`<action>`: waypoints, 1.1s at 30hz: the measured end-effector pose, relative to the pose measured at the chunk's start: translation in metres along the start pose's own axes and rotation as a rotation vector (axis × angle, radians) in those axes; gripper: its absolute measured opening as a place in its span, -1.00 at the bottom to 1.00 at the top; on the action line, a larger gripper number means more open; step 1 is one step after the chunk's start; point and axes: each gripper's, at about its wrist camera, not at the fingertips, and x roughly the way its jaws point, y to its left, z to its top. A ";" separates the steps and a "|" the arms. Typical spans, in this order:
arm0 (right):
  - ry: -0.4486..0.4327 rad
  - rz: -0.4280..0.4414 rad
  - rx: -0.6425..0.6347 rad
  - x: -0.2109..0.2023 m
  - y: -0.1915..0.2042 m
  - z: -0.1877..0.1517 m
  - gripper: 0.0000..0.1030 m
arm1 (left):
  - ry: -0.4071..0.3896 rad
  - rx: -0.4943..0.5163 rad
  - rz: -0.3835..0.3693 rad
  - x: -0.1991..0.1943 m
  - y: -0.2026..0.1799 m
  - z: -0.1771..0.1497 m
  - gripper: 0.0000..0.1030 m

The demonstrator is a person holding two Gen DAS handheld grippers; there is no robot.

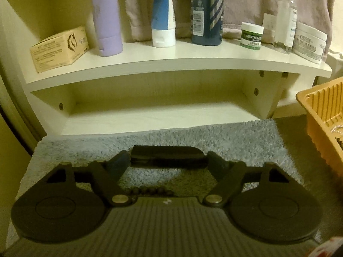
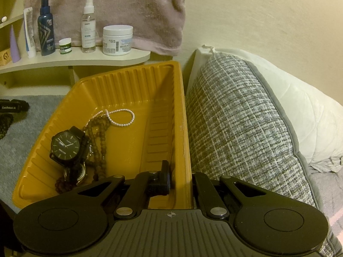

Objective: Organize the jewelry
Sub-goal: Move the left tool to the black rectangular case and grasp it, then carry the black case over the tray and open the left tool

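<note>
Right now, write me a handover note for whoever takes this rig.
Left gripper: fingers wide, either side of a dark item on the mat; grip unclear.
Right gripper: shut, nothing seen in it, inside the tray.
Done: watch, pearls and brown beads lie in the tray.
Left: dark beads and the dark item, both on the mat.

A shelf (image 1: 171, 61) carries a box (image 1: 59, 48), bottles, tubes and jars before a towel (image 2: 120, 10); a pillow (image 2: 242, 124) lies beside.
</note>
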 end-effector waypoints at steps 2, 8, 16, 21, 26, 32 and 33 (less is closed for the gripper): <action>-0.001 0.000 -0.001 0.000 0.000 0.000 -0.92 | -0.012 0.004 0.011 -0.003 0.000 -0.001 0.44; -0.004 -0.001 -0.001 0.000 0.000 0.000 -0.92 | -0.042 0.025 -0.044 -0.029 -0.007 0.001 0.43; -0.011 -0.002 -0.002 -0.001 0.000 -0.002 -0.92 | -0.111 0.087 -0.222 -0.083 -0.053 0.012 0.43; -0.013 0.001 0.004 -0.002 0.000 -0.003 -0.92 | -0.144 0.144 -0.388 -0.121 -0.100 0.011 0.43; -0.012 0.006 0.007 -0.001 -0.001 -0.003 -0.92 | -0.142 0.241 -0.557 -0.140 -0.141 0.002 0.44; -0.012 0.008 0.011 -0.001 -0.002 -0.004 -0.92 | -0.138 0.349 -0.621 -0.145 -0.167 -0.009 0.44; -0.012 0.007 0.011 -0.001 -0.002 -0.004 -0.92 | -0.133 0.357 -0.624 -0.142 -0.170 -0.008 0.44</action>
